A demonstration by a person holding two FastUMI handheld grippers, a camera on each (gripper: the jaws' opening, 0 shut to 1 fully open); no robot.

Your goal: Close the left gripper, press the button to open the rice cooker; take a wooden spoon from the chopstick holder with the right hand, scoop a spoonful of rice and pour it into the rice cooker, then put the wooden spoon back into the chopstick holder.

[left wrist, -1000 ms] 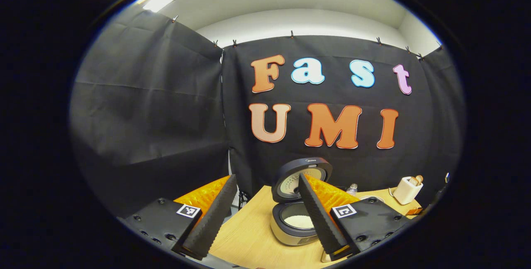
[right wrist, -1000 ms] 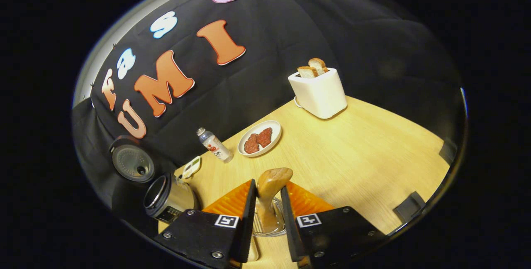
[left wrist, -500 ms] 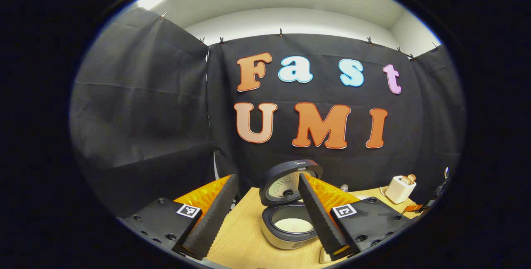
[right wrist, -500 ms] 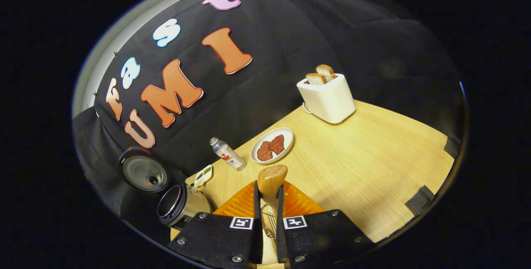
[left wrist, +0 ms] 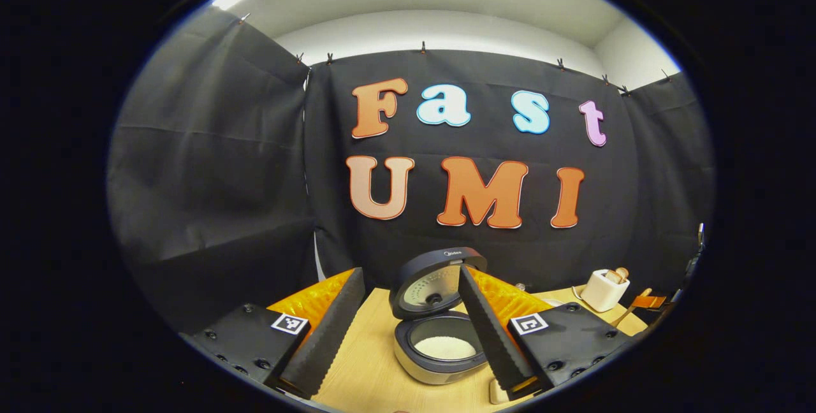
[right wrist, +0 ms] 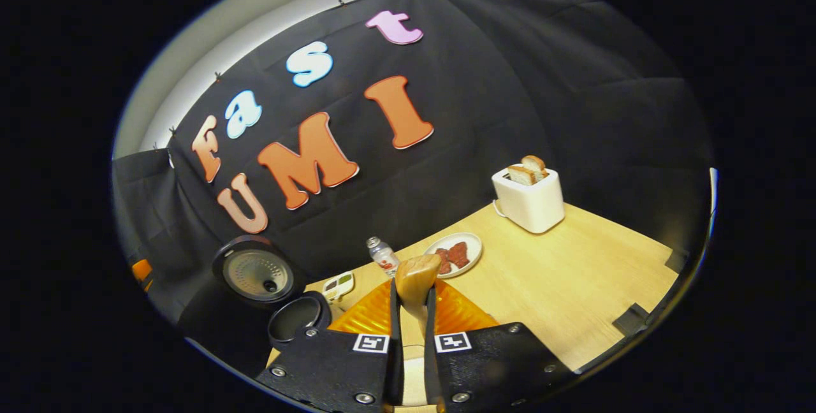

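Observation:
The rice cooker (left wrist: 440,346) stands open on the wooden table, its lid (left wrist: 433,279) tilted up and white rice in the pot. My left gripper (left wrist: 408,273) hovers in front of it, open, with nothing between its fingers. In the right gripper view my right gripper (right wrist: 412,290) is shut on the wooden spoon (right wrist: 415,273), whose rounded end sticks up between the fingers. The open rice cooker (right wrist: 296,317) lies to its lower left, lid (right wrist: 258,273) raised. The spoon's lower part is hidden by the fingers.
Along the back of the table (right wrist: 574,273) stand a white toaster (right wrist: 529,199) with bread, a plate of meat (right wrist: 454,253), a small bottle (right wrist: 382,255) and a small flat pale device (right wrist: 338,284). The toaster (left wrist: 602,289) also appears far right in the left gripper view.
My right gripper shut on the wooden spoon and rose with it; the wire holder under it dropped out of sight. The left gripper stayed open and drifted slightly right.

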